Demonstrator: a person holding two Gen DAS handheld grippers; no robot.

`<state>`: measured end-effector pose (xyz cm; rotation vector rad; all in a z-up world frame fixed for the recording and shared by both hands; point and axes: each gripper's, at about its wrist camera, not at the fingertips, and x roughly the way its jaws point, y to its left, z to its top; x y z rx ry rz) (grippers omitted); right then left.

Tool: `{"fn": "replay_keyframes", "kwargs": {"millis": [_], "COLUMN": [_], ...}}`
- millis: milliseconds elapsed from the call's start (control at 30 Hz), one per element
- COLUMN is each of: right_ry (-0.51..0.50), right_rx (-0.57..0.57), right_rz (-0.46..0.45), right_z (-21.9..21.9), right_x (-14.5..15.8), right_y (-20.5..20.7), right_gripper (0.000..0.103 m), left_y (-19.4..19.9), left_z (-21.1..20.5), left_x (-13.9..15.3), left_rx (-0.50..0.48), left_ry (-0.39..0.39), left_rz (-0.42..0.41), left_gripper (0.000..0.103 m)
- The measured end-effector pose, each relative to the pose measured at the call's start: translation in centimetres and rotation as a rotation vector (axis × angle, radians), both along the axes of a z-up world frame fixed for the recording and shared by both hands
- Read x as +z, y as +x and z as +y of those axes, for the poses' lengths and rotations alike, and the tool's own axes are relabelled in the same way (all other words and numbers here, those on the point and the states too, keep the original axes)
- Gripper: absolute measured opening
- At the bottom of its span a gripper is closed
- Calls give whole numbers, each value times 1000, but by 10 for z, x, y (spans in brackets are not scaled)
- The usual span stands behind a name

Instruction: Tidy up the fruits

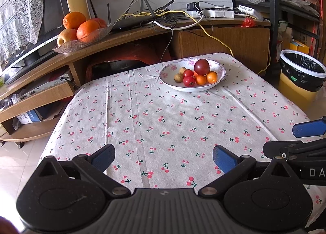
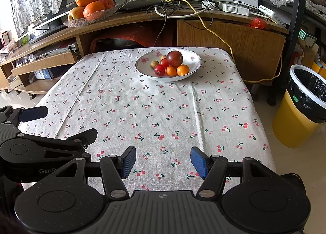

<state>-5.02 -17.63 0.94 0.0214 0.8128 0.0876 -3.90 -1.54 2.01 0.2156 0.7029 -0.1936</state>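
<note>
A white flowered bowl (image 1: 219, 74) (image 2: 194, 64) stands at the far end of the cherry-print tablecloth. It holds a dark red plum (image 1: 202, 66) (image 2: 174, 58), small oranges (image 1: 212, 77) (image 2: 182, 70), red tomatoes (image 1: 189, 81) (image 2: 159, 70) and small brown fruits (image 1: 177, 77) (image 2: 154, 64). My left gripper (image 1: 164, 159) hovers open over the near table edge with nothing between its fingers. My right gripper (image 2: 163, 161) is open and empty too, beside it on the right. Each gripper shows at the edge of the other's view: the right gripper (image 1: 293, 138) and the left gripper (image 2: 61, 123).
A glass dish of big oranges and apples (image 1: 81, 28) (image 2: 91, 8) sits on the wooden TV stand behind the table, beside a router and tangled cables (image 1: 163, 17). A yellow bin (image 1: 299, 79) (image 2: 301, 107) with a black liner stands on the floor to the right.
</note>
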Motion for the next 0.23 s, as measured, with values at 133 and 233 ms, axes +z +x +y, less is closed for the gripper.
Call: {"fn": "replay_keyframes", "kwargs": {"millis": [133,233], "right_ry": [-3,-3], "right_rx": [0,-4], "right_rz": [0,-3], "right_z": [1,1], "right_x": [1,2], "right_y": [1,1], "right_gripper": [57,59], "left_y": [0,1], "left_z": [-1,0], "left_x": [0,0], "left_rx": [0,4], "left_ry": [-1,-10], "left_rz": [-1,7], "left_gripper": [103,103]}}
